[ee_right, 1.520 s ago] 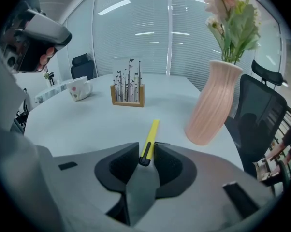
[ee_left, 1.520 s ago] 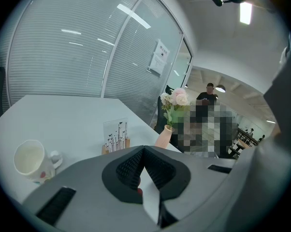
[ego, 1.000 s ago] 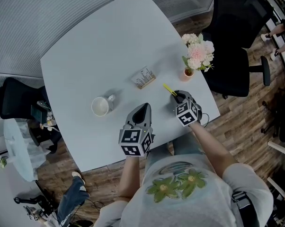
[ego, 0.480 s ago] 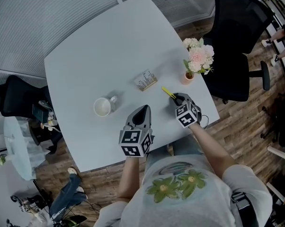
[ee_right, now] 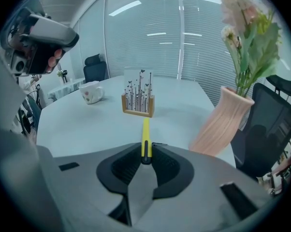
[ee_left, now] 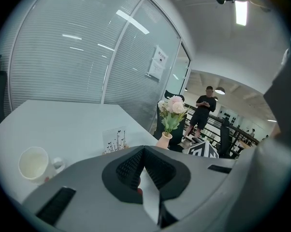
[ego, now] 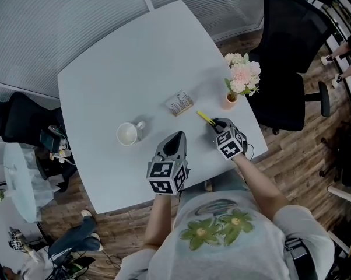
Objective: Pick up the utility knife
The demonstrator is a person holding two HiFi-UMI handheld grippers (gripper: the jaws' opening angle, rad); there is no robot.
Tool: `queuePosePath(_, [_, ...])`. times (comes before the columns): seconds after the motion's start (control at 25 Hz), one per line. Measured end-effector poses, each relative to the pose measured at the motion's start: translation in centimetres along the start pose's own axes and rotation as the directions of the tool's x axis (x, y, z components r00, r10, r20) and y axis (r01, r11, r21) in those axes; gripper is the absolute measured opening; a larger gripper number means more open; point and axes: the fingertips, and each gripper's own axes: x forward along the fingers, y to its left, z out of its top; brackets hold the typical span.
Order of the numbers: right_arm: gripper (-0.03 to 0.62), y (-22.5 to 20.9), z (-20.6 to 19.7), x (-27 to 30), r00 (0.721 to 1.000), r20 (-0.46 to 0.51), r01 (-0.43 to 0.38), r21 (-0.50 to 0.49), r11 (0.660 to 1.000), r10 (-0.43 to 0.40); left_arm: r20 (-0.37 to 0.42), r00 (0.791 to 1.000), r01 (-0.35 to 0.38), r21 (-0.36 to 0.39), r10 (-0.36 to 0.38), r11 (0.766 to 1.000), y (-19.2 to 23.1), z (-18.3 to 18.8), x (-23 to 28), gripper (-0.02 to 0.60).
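Right tool [ee_right: 145, 158] clamps the rear end of the yellow knife [ee_right: 145, 132], which juts forward over the white bench [ego: 117, 63] toward a card stand [ego: 179, 103], near a pink vase [ego: 230, 101] of flowers. Left tool [ee_left: 143, 153], jaws closed on nothing, hovers beside it over the bench's near edge, a mug [ego: 127, 134] off to its left.
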Motion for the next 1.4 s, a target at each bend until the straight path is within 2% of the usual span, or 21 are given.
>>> queuePosePath(0.76, [0.067,0.7,2.5,-2.9,0.997,0.065,-0.043,-0.029,0.999,0.044,0.046,0.999,-0.006,0.015,0.005,1.000,-1.2,1.5,-1.0,0.002])
queuePosePath(1.4, [0.067,2.1,6.9,-5.6,0.983,0.163,-0.069,-0.057,0.996,0.078,0.072,0.997,-0.011,0.018,0.009,1.000,-0.3,2.8,-1.7,0.002])
